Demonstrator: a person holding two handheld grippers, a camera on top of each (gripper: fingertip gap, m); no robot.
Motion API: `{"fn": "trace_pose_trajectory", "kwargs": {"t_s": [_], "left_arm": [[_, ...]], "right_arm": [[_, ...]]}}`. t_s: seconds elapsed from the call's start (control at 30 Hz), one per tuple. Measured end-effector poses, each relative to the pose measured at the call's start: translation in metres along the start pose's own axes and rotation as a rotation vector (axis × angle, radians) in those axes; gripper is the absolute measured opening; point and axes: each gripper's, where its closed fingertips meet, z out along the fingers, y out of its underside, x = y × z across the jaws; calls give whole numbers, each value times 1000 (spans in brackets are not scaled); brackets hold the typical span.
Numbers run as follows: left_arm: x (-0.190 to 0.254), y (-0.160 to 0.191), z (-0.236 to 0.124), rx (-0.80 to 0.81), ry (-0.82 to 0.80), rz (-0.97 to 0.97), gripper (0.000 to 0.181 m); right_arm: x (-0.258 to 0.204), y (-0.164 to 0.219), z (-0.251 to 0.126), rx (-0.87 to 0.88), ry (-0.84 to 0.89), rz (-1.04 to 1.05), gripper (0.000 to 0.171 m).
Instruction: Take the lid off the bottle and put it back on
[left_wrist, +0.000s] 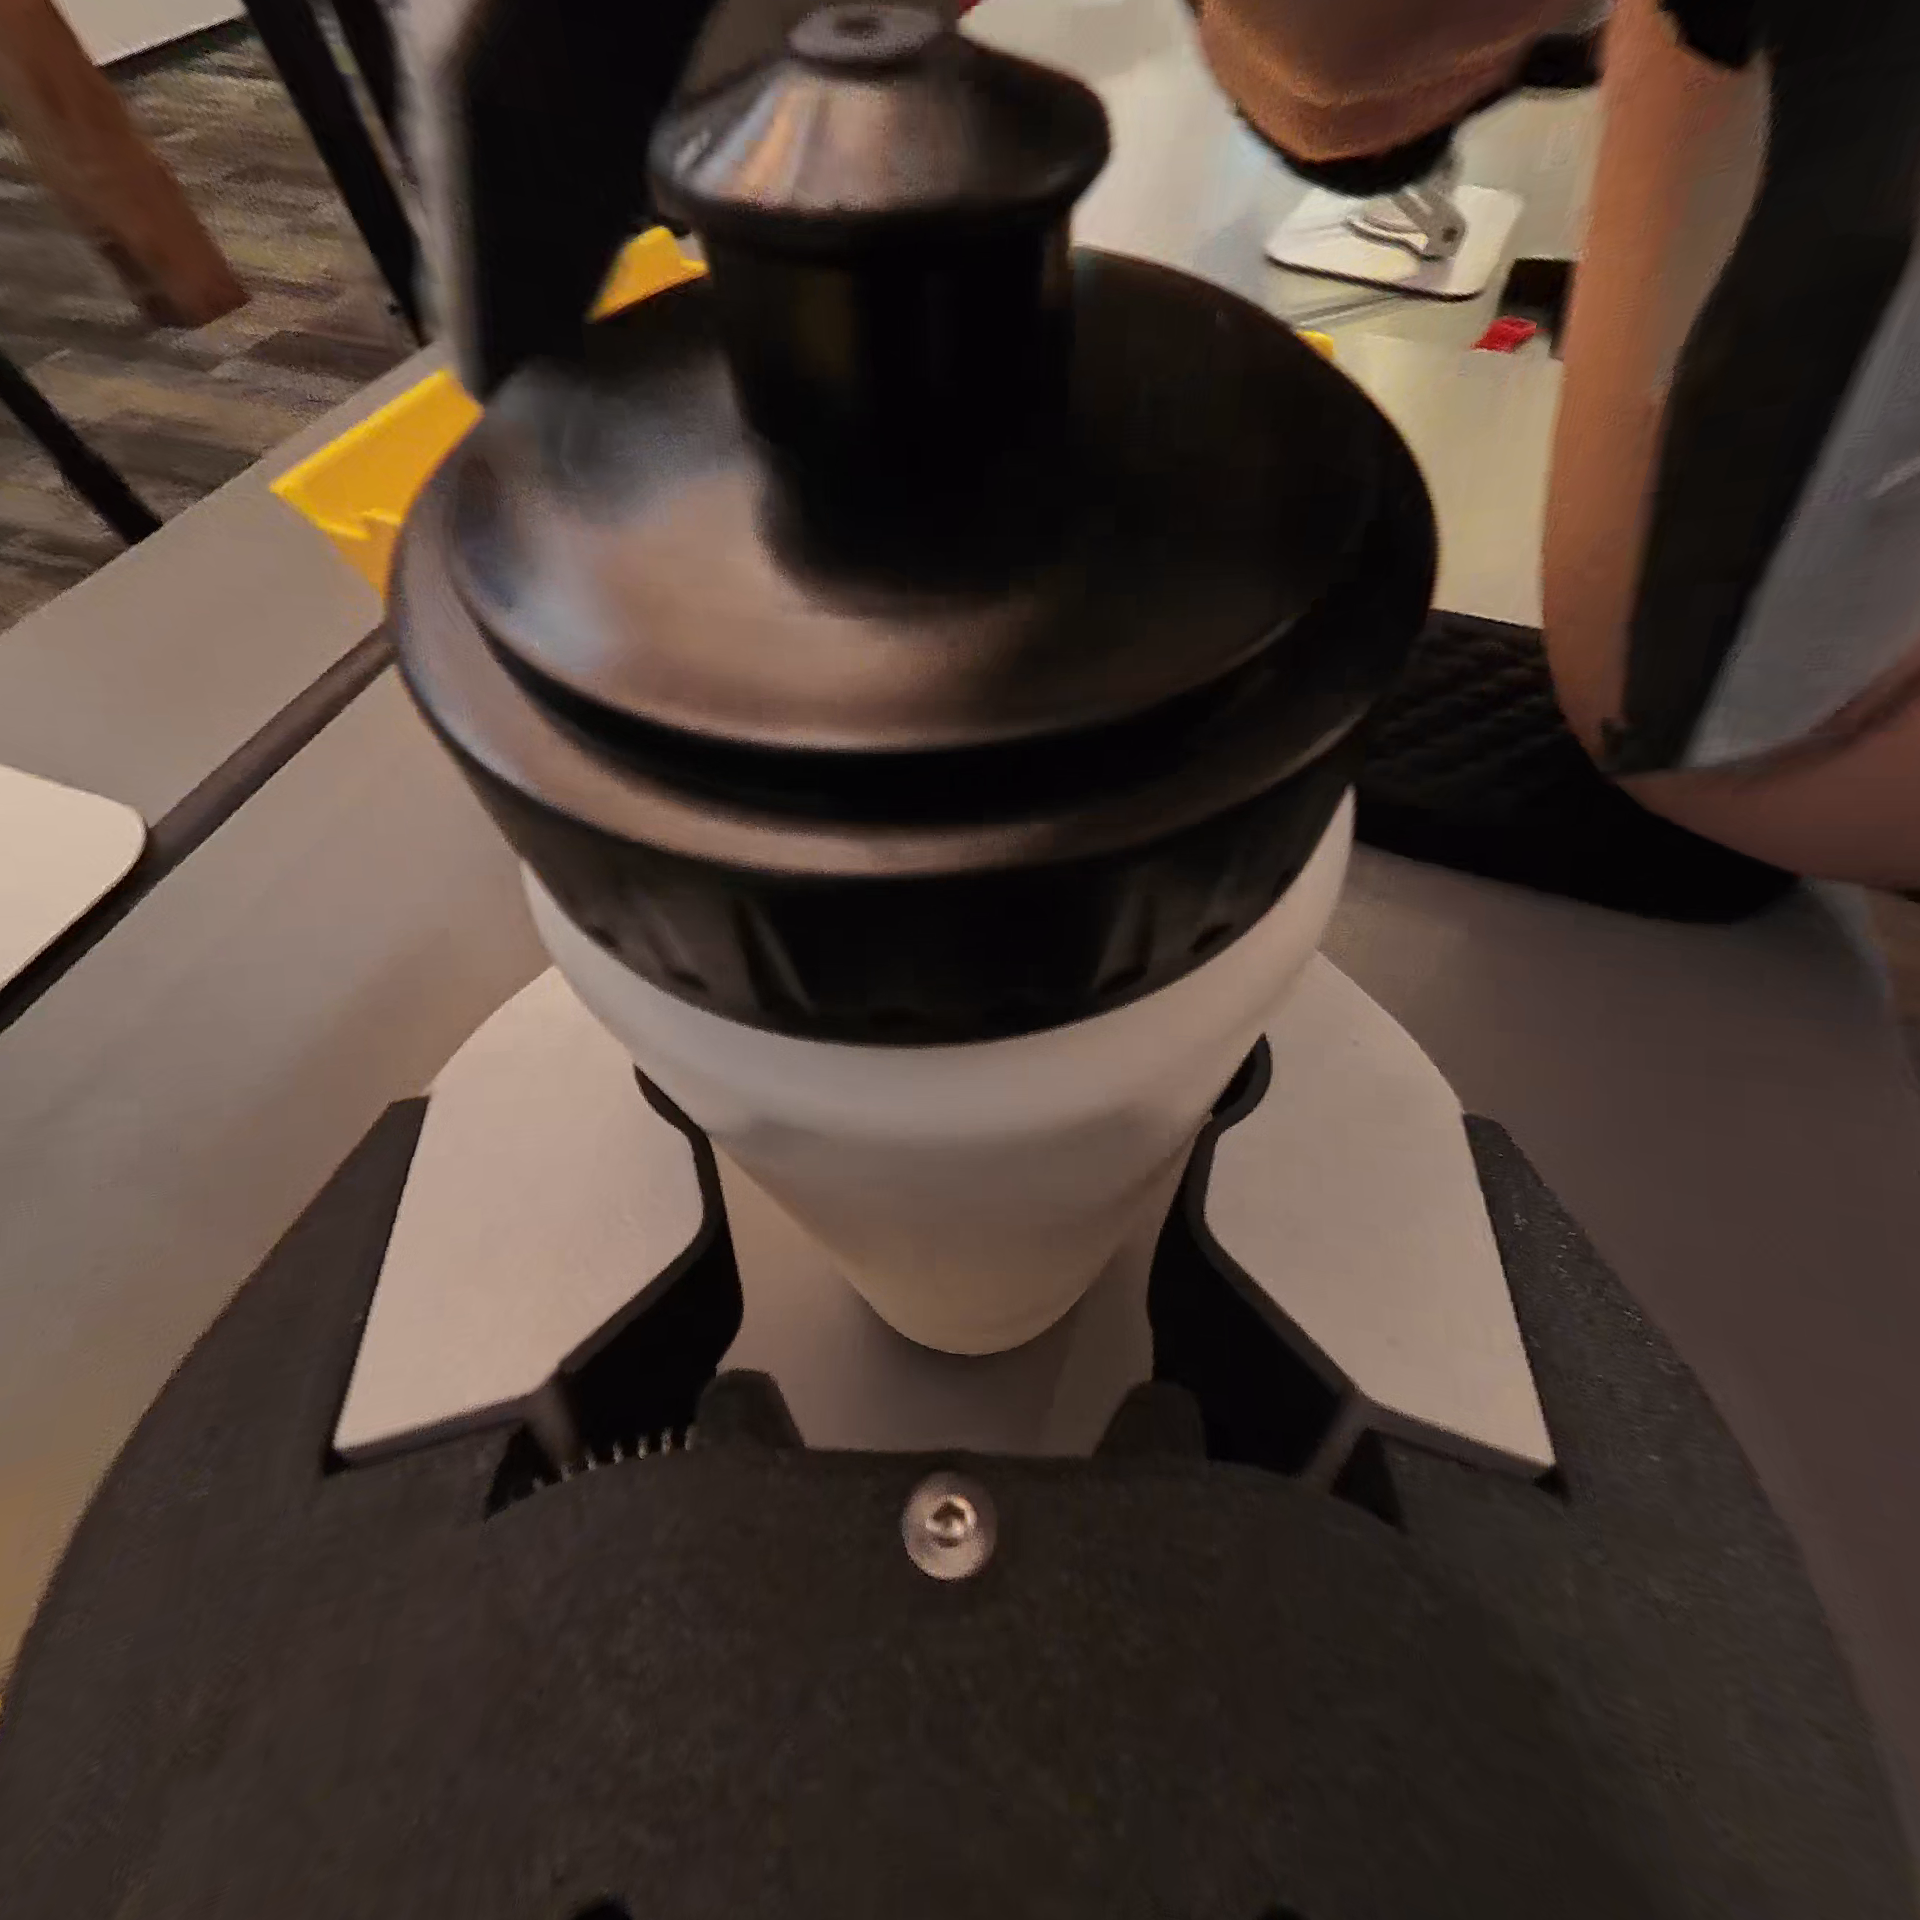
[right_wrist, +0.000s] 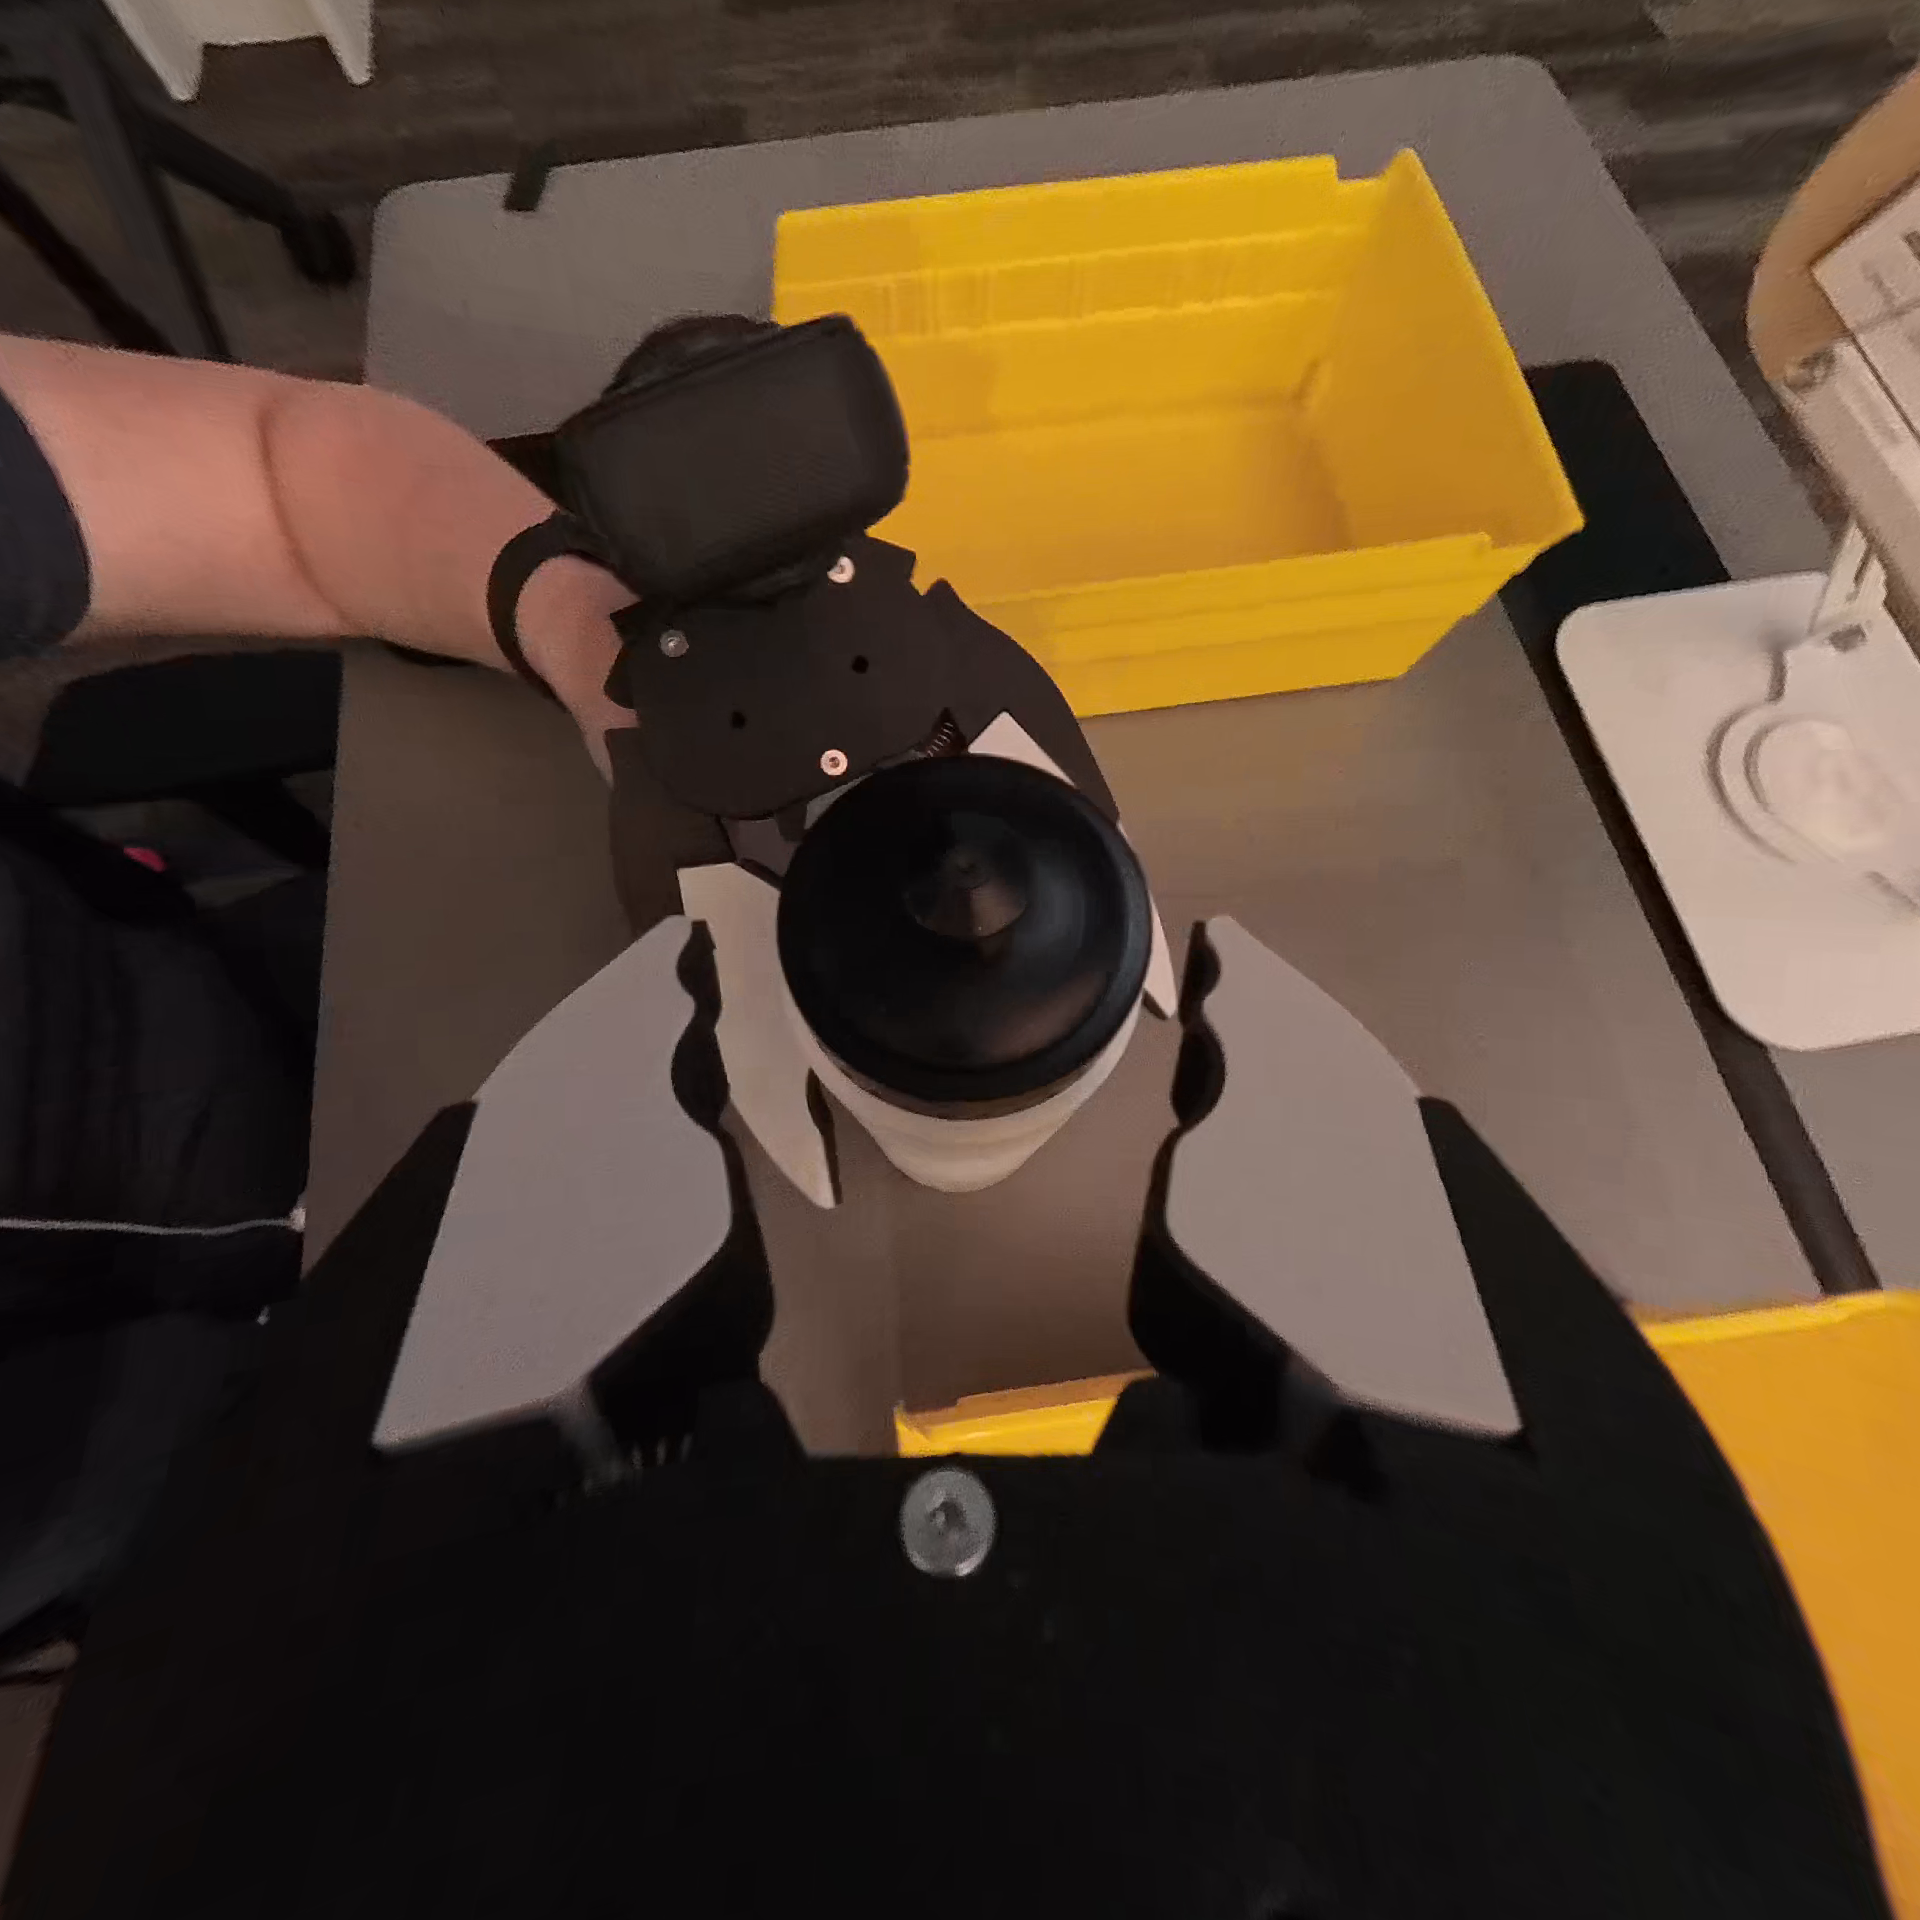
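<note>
White bottle (left_wrist: 956, 1174), black lid (left_wrist: 914, 644) (ribbed rim), yellow bin (right_wrist: 1174, 436), grey table (right_wrist: 1403, 883)

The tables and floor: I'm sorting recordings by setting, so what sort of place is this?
Probably an office or lab workspace: grey tables pushed together, patterned carpet underneath, a yellow storage bin and a white stand base, perhaps a monitor's.
</note>
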Motion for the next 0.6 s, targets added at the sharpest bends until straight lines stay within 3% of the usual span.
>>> {"fn": "trace_pose_trajectory", "kwargs": {"t_s": [0.1, 0.2, 0.33, 0.43, 0.5, 0.6], "left_arm": [[-2, 0, -1, -3, -7, -8, 99], [7, 2, 0, -16, 39, 47, 99], [45, 0, -1, 11, 232, 182, 99], [58, 1, 0, 12, 287, 174, 100], [48, 0, 1, 11, 233, 160, 99], [17, -2, 2, 21, 74, 113, 99]], "right_arm": [[3, 6, 7, -51, 27, 77, 73], [-2, 11, 5, -77, -32, 8, 71], [-35, 16, -8, 40, -311, -276, 72], [-46, 22, -13, 93, -493, -248, 72], [-40, 20, -9, 85, -460, -206, 75], [-15, 11, 1, 64, -230, -170, 92]]}}
